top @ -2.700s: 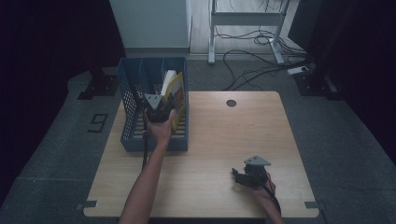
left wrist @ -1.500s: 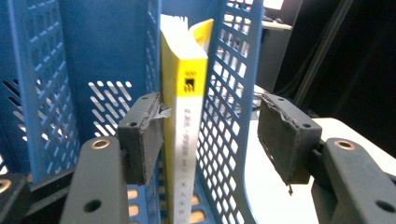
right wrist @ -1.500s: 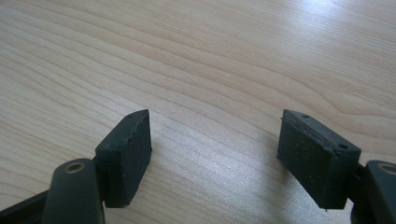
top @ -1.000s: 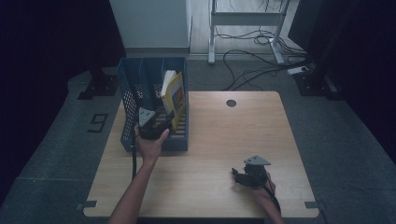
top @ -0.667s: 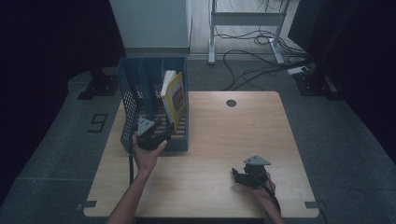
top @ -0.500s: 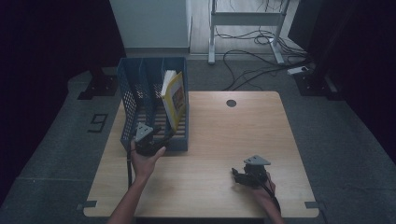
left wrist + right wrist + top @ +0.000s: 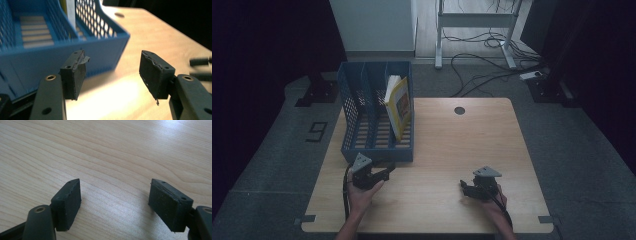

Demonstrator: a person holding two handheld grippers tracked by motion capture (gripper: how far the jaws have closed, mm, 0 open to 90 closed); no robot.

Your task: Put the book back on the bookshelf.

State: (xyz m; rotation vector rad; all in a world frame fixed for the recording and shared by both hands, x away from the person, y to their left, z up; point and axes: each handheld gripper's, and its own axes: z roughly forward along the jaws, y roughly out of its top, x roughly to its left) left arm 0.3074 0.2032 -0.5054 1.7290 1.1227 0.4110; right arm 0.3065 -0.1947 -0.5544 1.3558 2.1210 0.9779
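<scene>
The high view looks down on the whole light wooden tabletop (image 7: 442, 150). Both gripper views sit close above this tabletop; the left one faces the blue plastic mesh file rack (image 7: 50, 37).

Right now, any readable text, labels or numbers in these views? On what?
"9": on the dark floor mat left of the table; it could equally be a 6 seen from the other side.
Yellow book in the blue file rack: its cover carries a printed panel, too small and blurred to read.
Nothing else legible.
</scene>
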